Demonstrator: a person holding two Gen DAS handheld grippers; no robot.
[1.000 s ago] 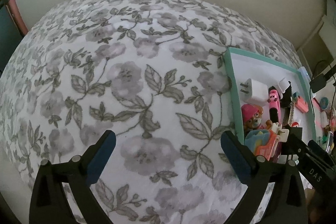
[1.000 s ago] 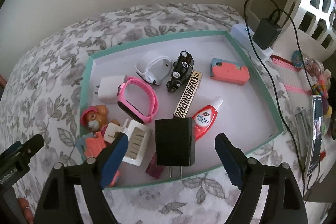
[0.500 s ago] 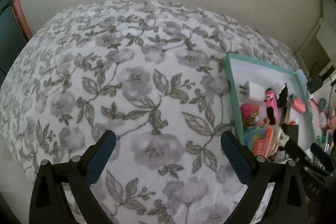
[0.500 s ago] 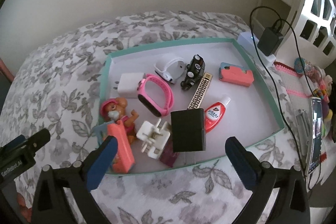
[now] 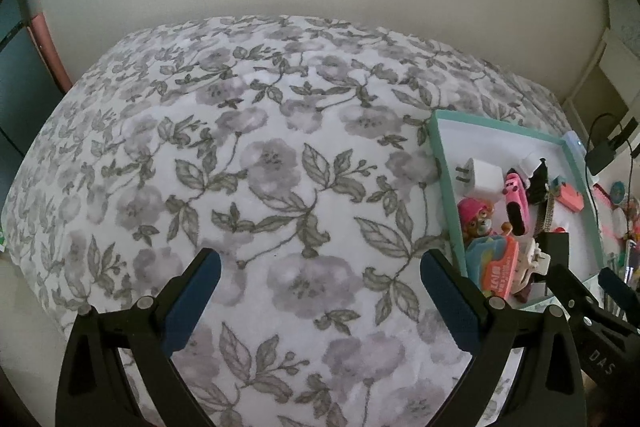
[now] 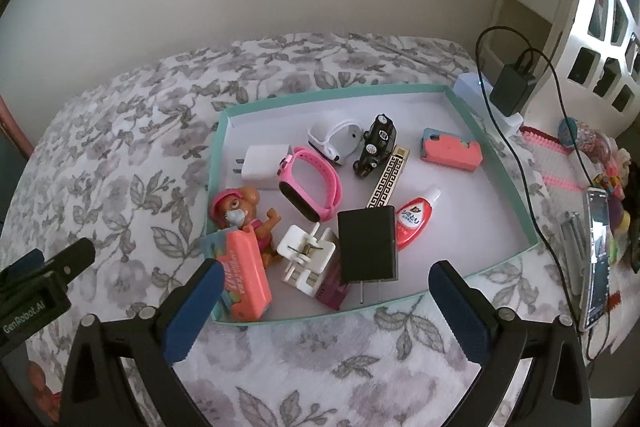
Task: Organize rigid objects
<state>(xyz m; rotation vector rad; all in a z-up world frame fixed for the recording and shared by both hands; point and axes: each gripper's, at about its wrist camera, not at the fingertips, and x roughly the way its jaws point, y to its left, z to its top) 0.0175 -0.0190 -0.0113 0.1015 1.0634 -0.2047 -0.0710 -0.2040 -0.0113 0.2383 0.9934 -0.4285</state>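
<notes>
Seen whole only from the right wrist: teal-rimmed tray (image 6: 494, 163) on the flowered bed (image 6: 120, 163), holding a white charger (image 6: 262, 167), pink watch (image 6: 312, 187), white watch (image 6: 334, 139), black toy car (image 6: 376, 145), patterned gold bar (image 6: 388, 181), red glue bottle (image 6: 414, 221), coral block (image 6: 450, 155), toy pup in a pink cap (image 6: 240, 213), orange-pink box (image 6: 244, 275), white plug adapter (image 6: 306, 253) and black charger (image 6: 368, 243) at the near rim. Right tongs (image 6: 324, 307) spread wide over that near edge, holding nothing. Off to the right, a phone (image 6: 596, 255) and a plugged-in black adapter (image 6: 512, 85).

From the left wrist: mostly bare bedspread (image 5: 260, 167), tray (image 5: 436, 147) squeezed to the right edge, left tongs (image 5: 320, 295) wide apart and empty.

Readable: "GenRobot.AI" on the left tongs in the right view, "DAS" on the right tongs (image 5: 596, 311) in the left view. Glue label and box lettering too small to read.
</notes>
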